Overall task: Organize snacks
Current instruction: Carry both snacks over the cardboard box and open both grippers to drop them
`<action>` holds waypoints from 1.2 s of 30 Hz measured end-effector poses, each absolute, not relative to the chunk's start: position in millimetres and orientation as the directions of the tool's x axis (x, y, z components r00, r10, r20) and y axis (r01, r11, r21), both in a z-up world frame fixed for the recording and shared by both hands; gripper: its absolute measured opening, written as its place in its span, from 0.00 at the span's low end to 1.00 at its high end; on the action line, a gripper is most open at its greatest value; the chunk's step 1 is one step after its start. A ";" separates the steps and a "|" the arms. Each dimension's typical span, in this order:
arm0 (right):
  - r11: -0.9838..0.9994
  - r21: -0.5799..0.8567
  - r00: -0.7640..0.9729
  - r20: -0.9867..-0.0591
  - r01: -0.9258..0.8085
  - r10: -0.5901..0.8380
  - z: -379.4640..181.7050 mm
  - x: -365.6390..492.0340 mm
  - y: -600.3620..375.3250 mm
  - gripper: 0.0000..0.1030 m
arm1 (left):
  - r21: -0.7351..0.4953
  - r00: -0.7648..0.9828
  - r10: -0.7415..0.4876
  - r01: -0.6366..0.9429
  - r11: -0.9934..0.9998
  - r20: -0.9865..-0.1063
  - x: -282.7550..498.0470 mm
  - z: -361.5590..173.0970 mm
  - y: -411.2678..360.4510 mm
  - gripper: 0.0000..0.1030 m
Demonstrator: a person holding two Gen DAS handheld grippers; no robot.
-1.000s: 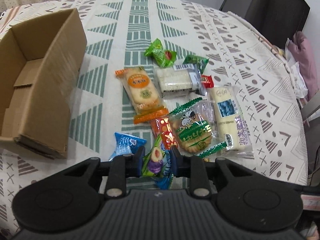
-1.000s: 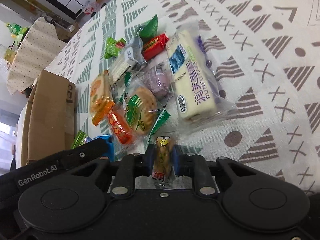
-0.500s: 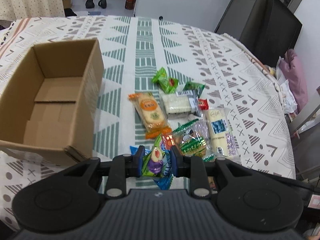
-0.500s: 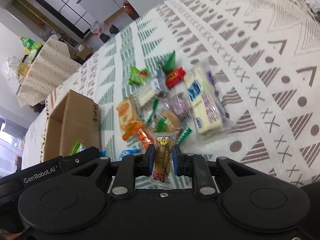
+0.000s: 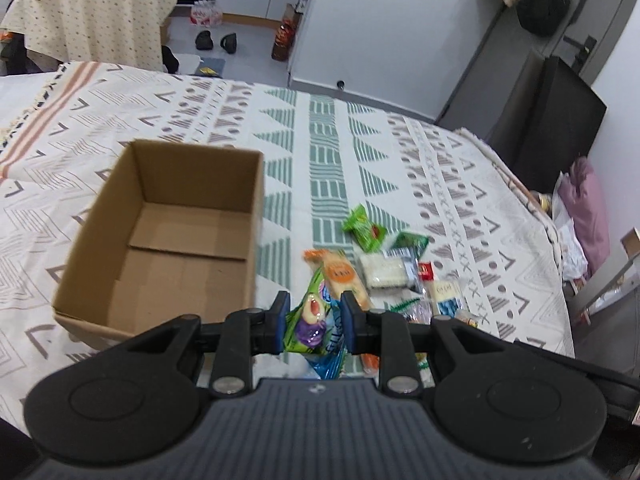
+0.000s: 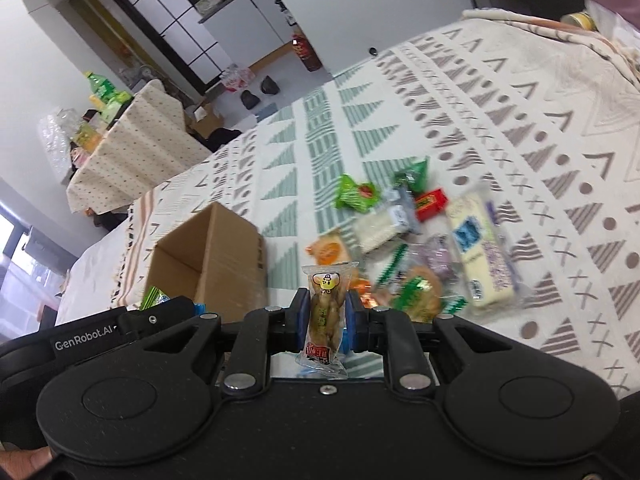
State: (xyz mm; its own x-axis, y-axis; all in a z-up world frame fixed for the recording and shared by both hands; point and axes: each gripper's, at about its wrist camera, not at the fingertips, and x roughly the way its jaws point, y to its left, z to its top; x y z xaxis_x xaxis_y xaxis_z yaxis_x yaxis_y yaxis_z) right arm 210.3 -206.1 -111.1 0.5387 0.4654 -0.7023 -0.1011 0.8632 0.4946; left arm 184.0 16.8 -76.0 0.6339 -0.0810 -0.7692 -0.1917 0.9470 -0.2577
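My left gripper [image 5: 314, 322] is shut on a green and blue snack packet [image 5: 314, 320], held up above the table. Left of it stands an open cardboard box [image 5: 168, 236] with nothing inside. My right gripper [image 6: 325, 320] is shut on a narrow clear packet with a brown snack [image 6: 326, 316]. The left gripper's body [image 6: 92, 336] shows at the lower left of the right wrist view, beside the box [image 6: 216, 256]. Several loose snacks lie on the patterned cloth: an orange cracker pack [image 5: 340, 276], a green candy [image 5: 364, 228], a white cake bar [image 6: 478, 244].
The table wears a patterned cloth [image 5: 328, 152] and ends at the right near a black cabinet [image 5: 560, 120] and a pink bag [image 5: 584, 208]. Another cloth-covered table [image 5: 92, 8] stands far back on the left. Shoes [image 5: 216, 40] lie on the floor beyond.
Both grippers have risen with their packets, and the view has tilted up. The snack pile now lies farther below, and the whole box interior has come into sight.
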 end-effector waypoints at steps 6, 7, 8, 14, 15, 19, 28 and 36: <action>0.861 0.485 0.542 -0.688 -0.151 0.483 -98.4 209.9 -177.7 0.18 | -0.281 0.657 -0.064 -0.230 0.932 -0.751 177.2 -67.7 43.1 0.25; 0.860 0.484 0.543 -0.685 -0.160 0.486 -96.7 210.1 -173.1 0.18 | -0.288 0.661 -0.063 -0.238 0.927 -0.748 176.2 -66.7 47.9 0.25; 0.859 0.485 0.543 -0.682 -0.165 0.489 -95.3 210.3 -168.8 0.18 | -0.294 0.664 -0.060 -0.246 0.924 -0.745 175.3 -66.0 52.6 0.25; 0.854 0.484 0.537 -0.677 -0.191 0.503 -92.5 217.2 -143.9 0.18 | -0.304 0.679 -0.031 -0.288 0.908 -0.734 173.5 -62.5 79.4 0.25; 0.852 0.486 0.535 -0.675 -0.196 0.508 -91.8 218.0 -139.4 0.18 | -0.306 0.681 -0.025 -0.296 0.905 -0.732 173.3 -62.5 84.4 0.25; 0.844 0.489 0.526 -0.669 -0.221 0.525 -88.9 219.2 -120.3 0.18 | -0.321 0.682 -0.009 -0.332 0.887 -0.731 172.5 -63.4 104.2 0.25; 0.829 0.497 0.500 -0.667 -0.256 0.553 -87.5 221.1 -86.6 0.18 | -0.336 0.679 0.012 -0.378 0.863 -0.734 171.6 -67.9 130.7 0.25; 0.816 0.509 0.476 -0.665 -0.274 0.575 -86.6 221.7 -68.8 0.19 | -0.297 0.669 0.080 -0.431 0.852 -0.739 165.8 -66.8 142.3 0.34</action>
